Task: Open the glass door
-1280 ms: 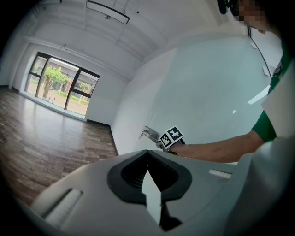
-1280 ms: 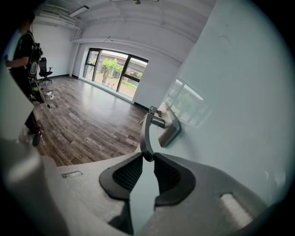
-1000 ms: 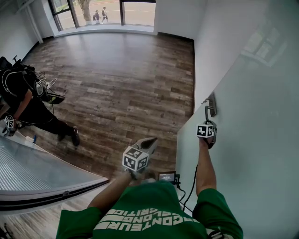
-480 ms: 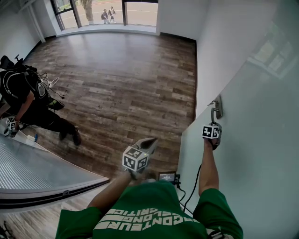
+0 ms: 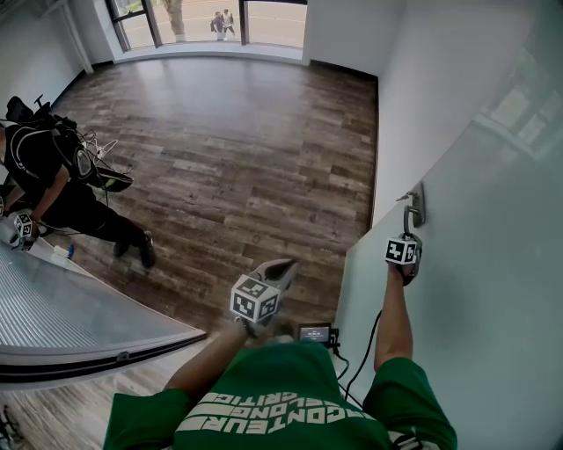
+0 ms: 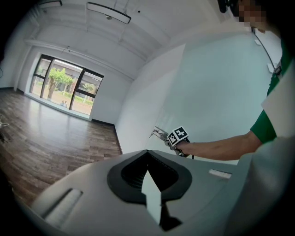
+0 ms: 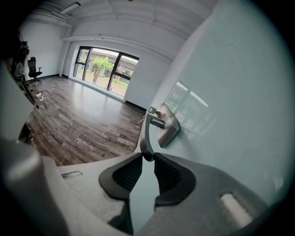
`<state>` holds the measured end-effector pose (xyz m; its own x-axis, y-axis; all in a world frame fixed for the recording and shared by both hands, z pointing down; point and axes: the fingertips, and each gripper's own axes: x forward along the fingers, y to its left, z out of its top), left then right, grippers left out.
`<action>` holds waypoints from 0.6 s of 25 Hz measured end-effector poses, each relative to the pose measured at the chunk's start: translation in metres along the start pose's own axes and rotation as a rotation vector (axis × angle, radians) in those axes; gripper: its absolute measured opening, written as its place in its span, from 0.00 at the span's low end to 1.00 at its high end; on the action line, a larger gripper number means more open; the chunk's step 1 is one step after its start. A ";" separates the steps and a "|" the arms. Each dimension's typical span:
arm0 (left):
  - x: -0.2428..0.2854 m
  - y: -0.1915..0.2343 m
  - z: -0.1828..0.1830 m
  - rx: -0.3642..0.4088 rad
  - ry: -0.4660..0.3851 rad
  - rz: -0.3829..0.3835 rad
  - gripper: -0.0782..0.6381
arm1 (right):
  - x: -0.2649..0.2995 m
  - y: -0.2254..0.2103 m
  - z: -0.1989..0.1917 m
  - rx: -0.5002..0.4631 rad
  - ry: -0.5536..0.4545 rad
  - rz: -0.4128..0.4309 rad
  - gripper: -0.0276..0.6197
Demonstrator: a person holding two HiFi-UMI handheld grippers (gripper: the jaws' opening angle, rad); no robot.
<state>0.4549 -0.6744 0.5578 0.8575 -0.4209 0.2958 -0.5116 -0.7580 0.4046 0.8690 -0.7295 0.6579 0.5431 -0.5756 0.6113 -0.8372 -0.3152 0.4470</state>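
Observation:
The frosted glass door (image 5: 475, 290) fills the right of the head view, its free edge toward the wooden floor. On it is a metal lever handle (image 5: 412, 211), whose lever (image 7: 146, 133) and plate (image 7: 169, 130) show in the right gripper view. My right gripper (image 7: 148, 157) is shut on the lever's lower end, and its marker cube (image 5: 402, 250) sits just below the handle. My left gripper (image 5: 274, 271) is held in front of my chest, away from the door. Its jaws (image 6: 150, 177) are shut with nothing between them.
A person in black (image 5: 62, 185) crouches at the far left beside a slanted glass panel (image 5: 79, 316). A small black device (image 5: 315, 332) with a cable lies on the floor by the door's edge. A white wall (image 5: 422, 79) adjoins the door; windows (image 5: 220, 19) line the far end.
The door handle, with my right gripper on it, has shifted right and slightly down in the head view. The left gripper has stayed put.

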 end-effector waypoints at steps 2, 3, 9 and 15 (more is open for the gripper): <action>-0.001 0.000 0.001 -0.001 -0.002 0.008 0.13 | 0.000 0.001 0.001 0.002 -0.003 0.000 0.14; -0.002 0.000 0.001 -0.002 -0.002 0.013 0.13 | -0.001 0.000 0.001 -0.001 -0.005 -0.005 0.14; -0.009 0.002 0.005 -0.014 -0.019 0.051 0.13 | -0.007 -0.002 0.006 0.082 -0.045 0.012 0.18; -0.026 0.015 0.006 -0.038 -0.051 0.098 0.13 | -0.029 0.003 0.006 0.130 -0.116 0.005 0.21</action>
<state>0.4254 -0.6782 0.5506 0.8042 -0.5179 0.2917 -0.5943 -0.6928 0.4083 0.8505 -0.7183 0.6376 0.5338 -0.6586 0.5303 -0.8454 -0.4028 0.3508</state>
